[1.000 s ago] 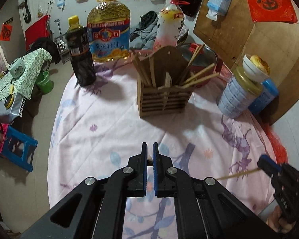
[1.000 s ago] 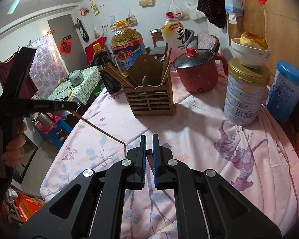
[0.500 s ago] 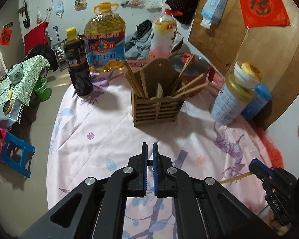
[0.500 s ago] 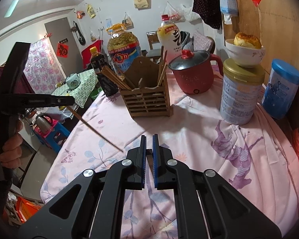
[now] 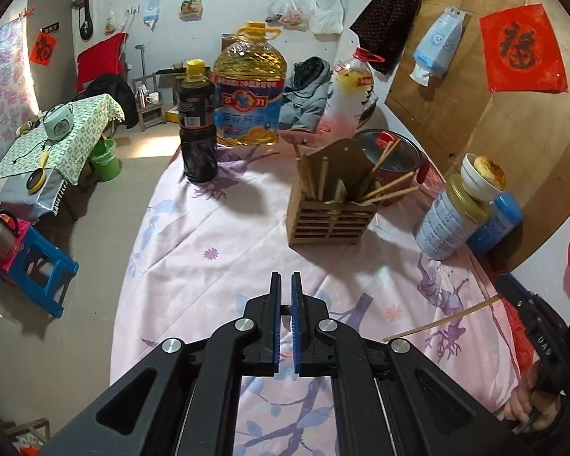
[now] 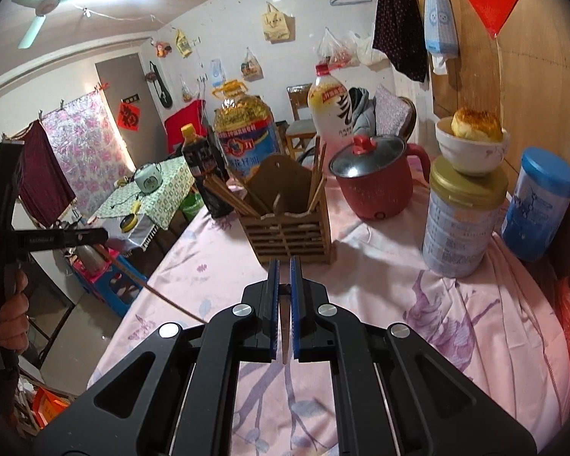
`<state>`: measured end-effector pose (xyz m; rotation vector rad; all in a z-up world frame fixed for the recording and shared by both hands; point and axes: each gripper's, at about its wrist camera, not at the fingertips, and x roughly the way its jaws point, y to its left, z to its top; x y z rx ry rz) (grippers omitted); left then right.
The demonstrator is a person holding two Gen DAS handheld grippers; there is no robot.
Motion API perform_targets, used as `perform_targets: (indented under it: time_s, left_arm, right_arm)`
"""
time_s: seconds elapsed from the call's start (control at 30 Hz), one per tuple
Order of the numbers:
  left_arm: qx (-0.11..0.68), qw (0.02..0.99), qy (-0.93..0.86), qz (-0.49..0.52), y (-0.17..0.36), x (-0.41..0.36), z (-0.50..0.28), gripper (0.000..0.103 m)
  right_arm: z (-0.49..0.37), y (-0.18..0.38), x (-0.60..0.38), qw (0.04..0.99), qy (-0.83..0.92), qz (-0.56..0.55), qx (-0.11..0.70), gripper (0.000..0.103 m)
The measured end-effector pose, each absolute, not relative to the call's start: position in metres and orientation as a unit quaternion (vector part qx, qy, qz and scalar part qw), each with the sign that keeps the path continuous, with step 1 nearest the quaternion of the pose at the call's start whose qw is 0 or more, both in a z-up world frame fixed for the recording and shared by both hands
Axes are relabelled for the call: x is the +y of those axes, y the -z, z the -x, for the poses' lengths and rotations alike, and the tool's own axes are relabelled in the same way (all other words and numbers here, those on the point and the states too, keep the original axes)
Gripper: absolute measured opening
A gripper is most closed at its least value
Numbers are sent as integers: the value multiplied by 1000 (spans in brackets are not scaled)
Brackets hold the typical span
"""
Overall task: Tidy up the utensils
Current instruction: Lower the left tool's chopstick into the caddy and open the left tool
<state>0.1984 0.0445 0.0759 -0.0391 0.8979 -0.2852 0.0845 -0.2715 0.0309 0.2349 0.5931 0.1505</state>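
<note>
A wooden slatted utensil holder (image 5: 328, 211) stands on the pink tablecloth with several chopsticks in it; it also shows in the right wrist view (image 6: 288, 224). My left gripper (image 5: 285, 285) is shut on a chopstick, seen in the right wrist view (image 6: 152, 288) sticking out from it over the table's left edge. My right gripper (image 6: 284, 269) is shut on another chopstick, seen in the left wrist view (image 5: 440, 321) pointing left from it over the table's front right. Both grippers are above the cloth, short of the holder.
A soy sauce bottle (image 5: 195, 129), an oil jug (image 5: 249, 87) and a drink bottle (image 5: 347, 95) stand behind the holder. A red pot (image 6: 376, 174), a tin with a bowl on it (image 6: 461, 209) and a blue can (image 6: 535, 205) stand to the right. A blue stool (image 5: 30, 266) stands left of the table.
Both grippers have risen and pulled back a little, each still holding its chopstick. The holder has not moved.
</note>
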Motion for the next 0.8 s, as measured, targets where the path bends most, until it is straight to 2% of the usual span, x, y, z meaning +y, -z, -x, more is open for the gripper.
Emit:
perform_targets:
  time_s: [0.3, 0.8]
  left_arm:
    - [418, 892, 171, -8, -95, 31, -221, 5]
    - [345, 898, 262, -72, -147, -49, -305, 5]
  right_arm:
    - [-56, -42, -279, 953, -22, -133, 272, 6]
    - [25, -52, -300, 942, 135, -149, 268, 6]
